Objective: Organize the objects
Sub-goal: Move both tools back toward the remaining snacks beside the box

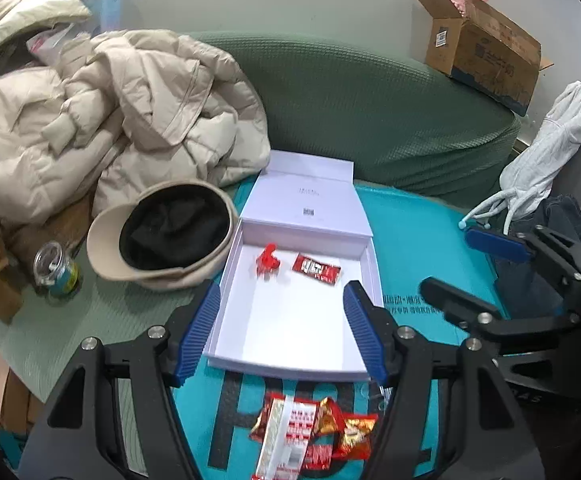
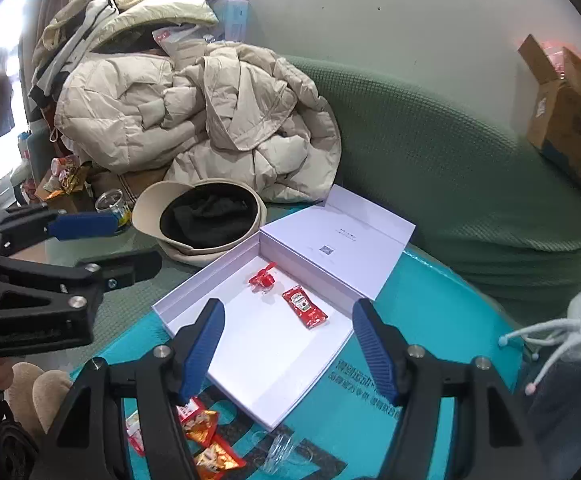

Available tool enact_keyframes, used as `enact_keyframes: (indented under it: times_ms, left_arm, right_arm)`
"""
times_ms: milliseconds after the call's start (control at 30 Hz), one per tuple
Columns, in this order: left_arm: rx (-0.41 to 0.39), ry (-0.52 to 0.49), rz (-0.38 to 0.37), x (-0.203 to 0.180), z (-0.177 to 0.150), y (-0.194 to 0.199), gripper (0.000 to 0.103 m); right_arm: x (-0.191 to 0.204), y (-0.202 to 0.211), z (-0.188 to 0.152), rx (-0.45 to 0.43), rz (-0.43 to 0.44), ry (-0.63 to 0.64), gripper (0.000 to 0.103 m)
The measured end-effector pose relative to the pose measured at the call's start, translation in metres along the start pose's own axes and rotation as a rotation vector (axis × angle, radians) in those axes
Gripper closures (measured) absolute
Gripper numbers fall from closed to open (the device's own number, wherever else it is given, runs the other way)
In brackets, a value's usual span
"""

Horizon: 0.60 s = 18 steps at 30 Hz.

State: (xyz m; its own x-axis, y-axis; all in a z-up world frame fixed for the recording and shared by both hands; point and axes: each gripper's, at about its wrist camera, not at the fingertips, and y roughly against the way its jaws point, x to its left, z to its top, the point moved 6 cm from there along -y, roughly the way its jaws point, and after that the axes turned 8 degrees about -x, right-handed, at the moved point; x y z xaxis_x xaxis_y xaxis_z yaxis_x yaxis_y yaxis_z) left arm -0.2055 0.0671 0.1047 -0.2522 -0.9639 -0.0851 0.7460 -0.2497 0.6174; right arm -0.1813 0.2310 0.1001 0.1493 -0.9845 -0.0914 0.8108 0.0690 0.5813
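Both the left gripper [image 1: 282, 328] and right gripper [image 2: 290, 344] hold fingers spread, empty, above the white box [image 2: 274, 360]; the ketchup sachet [image 2: 304, 307] label is unreadable.

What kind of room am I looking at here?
Probably a lived-in home room, perhaps a living room: a green sofa piled with a beige puffer coat, a cap, and a cardboard box.

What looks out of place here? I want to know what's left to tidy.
A loose heap of red and orange snack packets lies on the teal mat outside the white box, which holds only a ketchup sachet and a small red item.
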Motion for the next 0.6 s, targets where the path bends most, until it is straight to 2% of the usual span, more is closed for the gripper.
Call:
enact_keyframes:
  times_ms: [233, 600]
  left_arm:
    - [-0.005, 0.013, 0.012, 0.007, -0.021, 0.021, 0.040]
    - [0.045, 0.003, 0.037, 0.008, -0.062, 0.028, 0.038]
  right_arm:
    - [0.012, 0.026, -0.021, -0.008, -0.031, -0.032, 0.033]
    - [0.025, 0.045, -0.062, 0.002, -0.052, -0.096, 0.033]
